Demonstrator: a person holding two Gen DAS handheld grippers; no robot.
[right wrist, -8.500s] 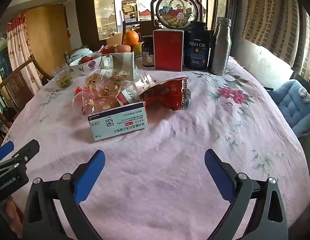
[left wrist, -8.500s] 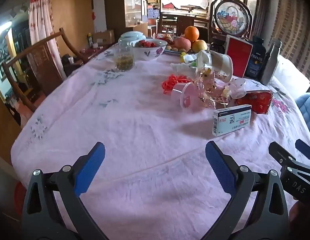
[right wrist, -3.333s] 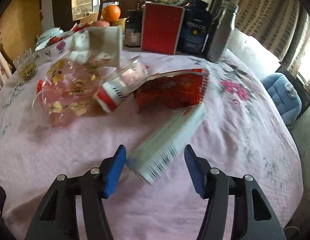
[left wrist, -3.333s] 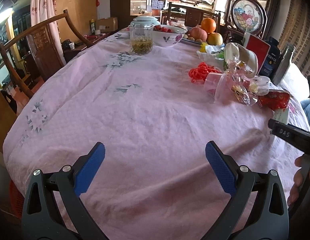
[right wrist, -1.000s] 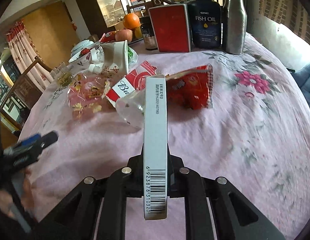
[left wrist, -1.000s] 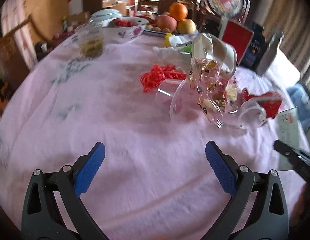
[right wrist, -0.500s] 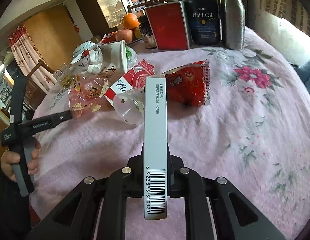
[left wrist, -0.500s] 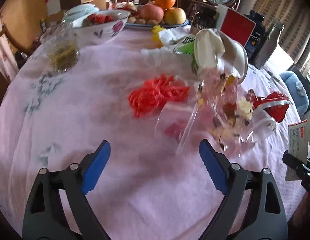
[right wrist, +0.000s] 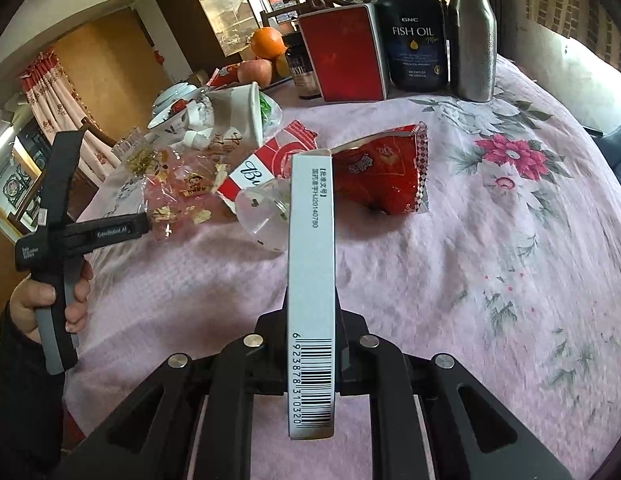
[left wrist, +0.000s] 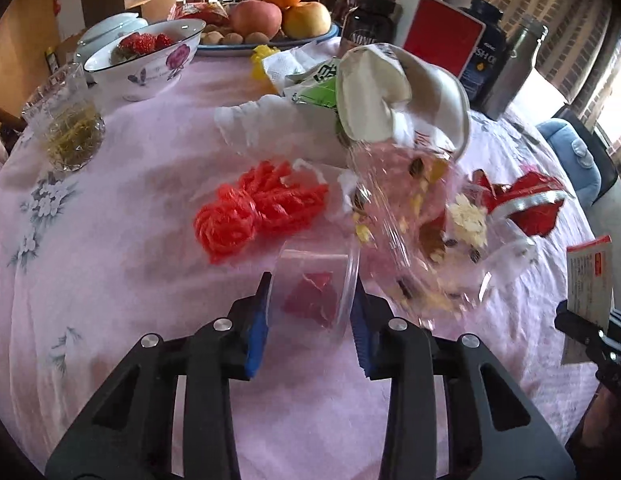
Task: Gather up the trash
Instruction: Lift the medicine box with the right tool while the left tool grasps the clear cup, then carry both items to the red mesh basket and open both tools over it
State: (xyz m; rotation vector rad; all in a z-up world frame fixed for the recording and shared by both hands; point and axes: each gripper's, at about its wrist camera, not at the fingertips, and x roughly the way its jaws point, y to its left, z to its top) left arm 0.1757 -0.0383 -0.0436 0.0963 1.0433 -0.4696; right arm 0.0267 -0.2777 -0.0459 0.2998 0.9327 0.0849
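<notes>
My left gripper (left wrist: pixel 310 320) is shut on a clear plastic cup (left wrist: pixel 314 288) lying on its side on the pink tablecloth (left wrist: pixel 110 240); its blue pads (left wrist: pixel 256 340) press both walls. My right gripper (right wrist: pixel 312 344) is shut on a white medicine box (right wrist: pixel 312 280), held upright above the cloth; the box also shows at the right edge of the left wrist view (left wrist: pixel 590 276). Beyond lie a clear printed wrapper (left wrist: pixel 414 216), a red plastic bag (left wrist: pixel 254 212), a red snack bag (right wrist: pixel 382 176), another clear cup (right wrist: pixel 262 216), a red-white carton (right wrist: pixel 270 164) and a paper cup (right wrist: pixel 238 112).
At the back stand a red box (right wrist: pixel 344 52), a fish oil bottle (right wrist: pixel 416 36), a steel flask (right wrist: pixel 470 36), a fruit plate (left wrist: pixel 278 12), a strawberry bowl (left wrist: pixel 146 60) and a glass jar (left wrist: pixel 66 128). A blue seat (left wrist: pixel 570 156) is on the right.
My left gripper moved forward to the clear cup and closed on it. My right gripper keeps holding the medicine box, almost still.
</notes>
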